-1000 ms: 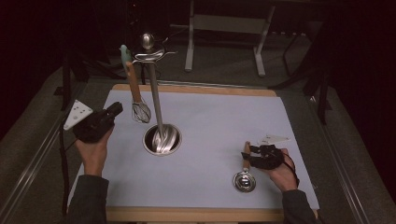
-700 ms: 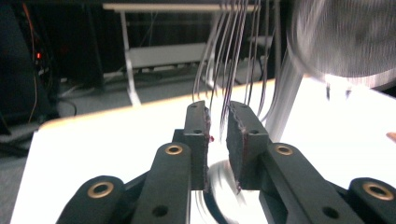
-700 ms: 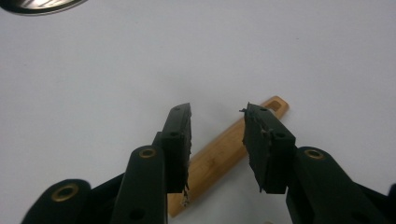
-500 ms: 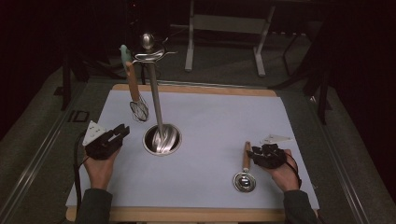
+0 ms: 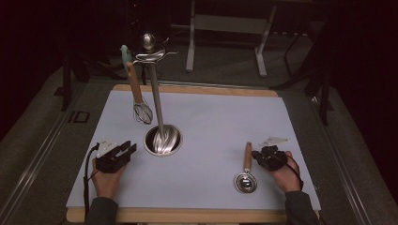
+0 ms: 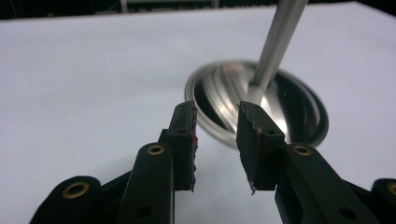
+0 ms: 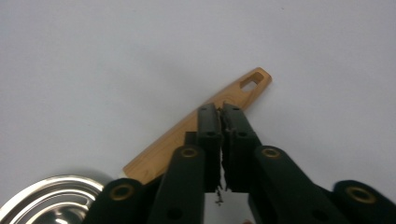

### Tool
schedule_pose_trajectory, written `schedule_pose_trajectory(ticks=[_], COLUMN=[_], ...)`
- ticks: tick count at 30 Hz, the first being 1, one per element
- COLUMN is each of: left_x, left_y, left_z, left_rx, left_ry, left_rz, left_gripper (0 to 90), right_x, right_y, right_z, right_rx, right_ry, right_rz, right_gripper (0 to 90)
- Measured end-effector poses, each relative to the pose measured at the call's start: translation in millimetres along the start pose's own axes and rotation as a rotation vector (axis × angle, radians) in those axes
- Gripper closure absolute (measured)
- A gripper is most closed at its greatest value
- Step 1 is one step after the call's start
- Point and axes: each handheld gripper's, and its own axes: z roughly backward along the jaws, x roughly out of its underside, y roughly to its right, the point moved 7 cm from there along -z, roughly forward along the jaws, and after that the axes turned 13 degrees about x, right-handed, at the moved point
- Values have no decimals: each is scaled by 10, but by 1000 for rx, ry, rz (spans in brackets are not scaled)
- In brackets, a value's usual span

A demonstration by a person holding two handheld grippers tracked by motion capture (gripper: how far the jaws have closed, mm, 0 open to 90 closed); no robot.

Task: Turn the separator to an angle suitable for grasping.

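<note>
Nearest us, our right tool (image 5: pixel 261 155) sits low on the bench (image 5: pixel 211 122), jaws pressed together over the wooden handle of the measuring spoon (image 5: pixel 247 165), which lies flat near the front right; in the right gripper view the jaws [no pinch visible] have just been closing and look shut above the handle (image 7: pixel 196 130), not around it, nothing between the pads. Our left tool (image 5: pixel 126 151) rests front left, jaws apart at a middling gap, empty, having just been opening; left gripper view shows them aimed at the round steel base (image 6: pixel 261 107) of the hanging stand (image 5: pixel 157 101). To do this well we judge: reopen right tool, straddle the handle sideways near its middle, squeeze, lift level so the bowl end doesn't drag; left tool can steady the stand base. Farther back, whisk (image 5: pixel 140 101) hangs from the stand's hook. Versus a second ago: left hand dropped from raised to bench level; right hand, spoon, whisk, stand unchanged.
</note>
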Motion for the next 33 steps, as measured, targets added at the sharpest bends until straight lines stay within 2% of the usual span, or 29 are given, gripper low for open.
schedule_pose_trajectory(ticks=[3,9,14,20,27,33], left_x=[76,85,81,87,91,91], left_y=[-1,-19,-13,6,25,31], left_z=[-26,-41,-13,-26,-32,-24], left_rx=[-1,-16,-22,-24,-18,-20], left_ry=[-11,-15,16,1,-4,2], left_rz=[10,13,8,-14,-23,-28], left_gripper=[678,671,664,650,634,628], right_x=[23,93,122,115,38,-78], right_y=[27,64,76,24,-54,-176], right_z=[-19,-101,-159,-224,-275,-331], right_rx=[7,19,22,27,24,-16], right_ry=[-18,-53,-73,-99,-114,-128], right_rz=[-14,-32,-46,-29,-29,-21], right_gripper=[897,897,897,897,895,880])
